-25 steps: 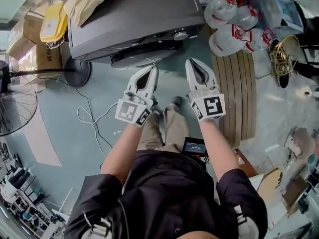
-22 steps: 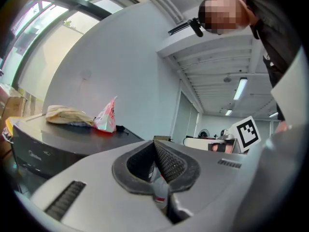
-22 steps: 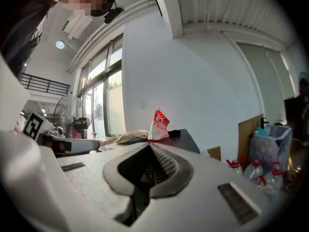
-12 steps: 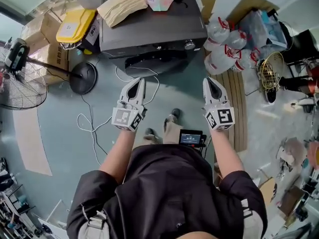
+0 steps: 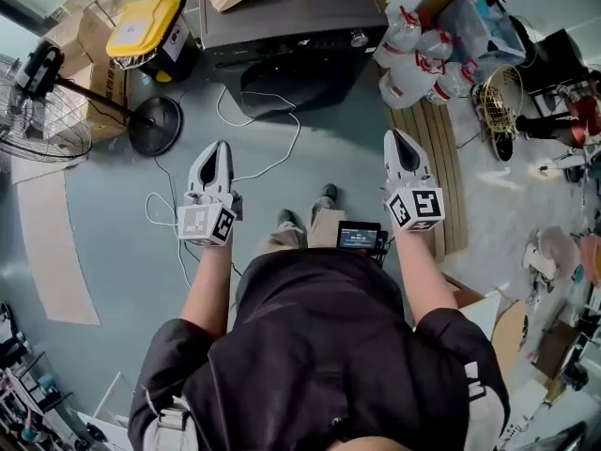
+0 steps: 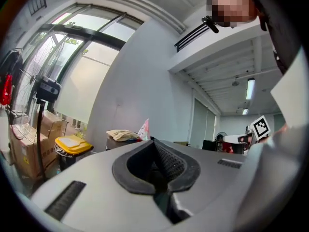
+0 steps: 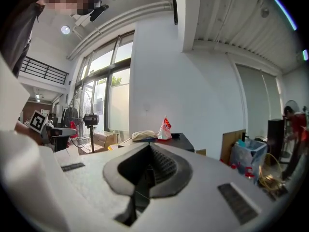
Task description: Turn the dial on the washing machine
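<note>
While held out level, well apart | left tongs (image 5: 217,148) closed, empty | right tongs (image 5: 396,137) closed, empty

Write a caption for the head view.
Person stands short of the washing machine, left claw and right claw shut, dial untouched.

I see the washing machine (image 5: 291,22) at the top centre of the head view. It is a dark grey, boxy unit seen from above, standing upright with its front turned toward the lower edge of the frame, and its flat top runs off the upper edge. The dial (image 5: 358,38) is 1 small, round, silvery knob at the machine's front right corner, just right of centre. I cannot read its setting.
</note>
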`<action>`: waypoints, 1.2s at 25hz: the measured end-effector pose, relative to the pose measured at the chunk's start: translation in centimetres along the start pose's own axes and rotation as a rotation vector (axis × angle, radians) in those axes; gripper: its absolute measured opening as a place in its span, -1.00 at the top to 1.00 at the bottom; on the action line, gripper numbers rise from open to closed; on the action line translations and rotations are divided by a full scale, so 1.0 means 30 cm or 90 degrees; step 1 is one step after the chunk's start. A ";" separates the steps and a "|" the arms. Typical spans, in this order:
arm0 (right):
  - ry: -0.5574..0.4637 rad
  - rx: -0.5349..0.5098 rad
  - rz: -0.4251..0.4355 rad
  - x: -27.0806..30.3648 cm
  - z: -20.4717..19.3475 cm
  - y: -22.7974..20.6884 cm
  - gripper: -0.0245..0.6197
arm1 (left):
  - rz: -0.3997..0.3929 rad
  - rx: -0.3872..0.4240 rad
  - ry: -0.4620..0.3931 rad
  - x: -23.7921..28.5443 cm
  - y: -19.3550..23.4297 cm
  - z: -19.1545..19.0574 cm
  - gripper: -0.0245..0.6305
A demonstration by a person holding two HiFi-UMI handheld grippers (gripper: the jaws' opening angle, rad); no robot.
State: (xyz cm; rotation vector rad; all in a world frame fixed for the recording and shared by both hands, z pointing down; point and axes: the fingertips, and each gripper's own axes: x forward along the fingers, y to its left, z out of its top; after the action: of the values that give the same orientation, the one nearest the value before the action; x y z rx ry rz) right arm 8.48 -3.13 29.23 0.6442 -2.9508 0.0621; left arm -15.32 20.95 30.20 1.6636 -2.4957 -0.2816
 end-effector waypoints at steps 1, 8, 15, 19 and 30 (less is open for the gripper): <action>-0.002 -0.001 0.000 -0.033 0.004 0.012 0.92 | 0.007 0.001 -0.001 -0.041 0.003 0.007 0.94; -0.015 -0.013 0.026 -0.224 -0.012 0.054 0.92 | 0.034 0.022 -0.010 -0.231 -0.121 0.027 0.94; -0.042 -0.008 0.080 -0.456 -0.043 0.030 0.92 | 0.024 0.008 -0.007 -0.359 -0.425 -0.045 0.94; -0.046 0.012 0.072 -0.604 -0.082 -0.033 0.92 | 0.017 0.008 0.007 -0.422 -0.616 -0.114 0.94; -0.048 0.024 0.066 -0.808 -0.123 -0.002 0.92 | -0.030 0.025 0.013 -0.510 -0.806 -0.119 0.94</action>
State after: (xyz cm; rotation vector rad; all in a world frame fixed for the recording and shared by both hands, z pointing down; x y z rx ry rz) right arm 30.78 7.07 29.81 0.5080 -3.0620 0.1063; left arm 13.05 25.70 28.18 1.7323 -2.4653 -0.2203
